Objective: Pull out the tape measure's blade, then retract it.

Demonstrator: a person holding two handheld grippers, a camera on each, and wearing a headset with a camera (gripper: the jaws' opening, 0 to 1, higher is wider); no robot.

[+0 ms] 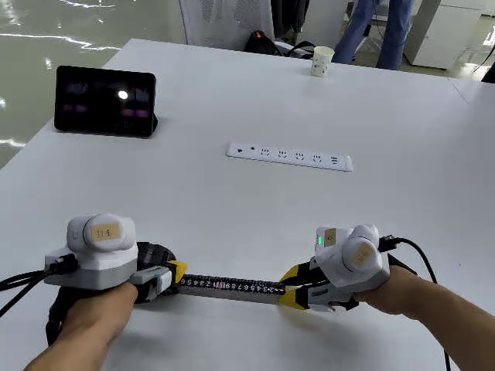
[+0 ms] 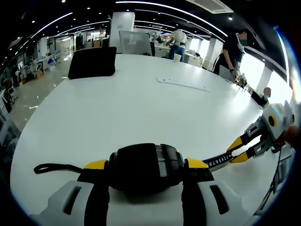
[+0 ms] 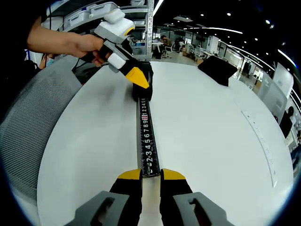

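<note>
Head view is showing the left gripper point(image 1: 172, 275) clamping the body of the black tape measure point(image 2: 146, 167) between its jaws, low over the white table point(image 1: 232, 209). The right gripper point(image 1: 292, 287) is pinching the tip of the blade point(image 1: 232, 287), which is lying stretched flat between the two grippers, numbers facing up. A power strip point(image 1: 290, 156), a tablet point(image 1: 104, 100) and a paper cup point(image 1: 322, 60) are sitting farther back.

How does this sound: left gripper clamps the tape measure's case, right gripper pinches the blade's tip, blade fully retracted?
Wrong on the blade: the right gripper view shows it pulled out, stretched between case and right gripper. The rest holds.
</note>
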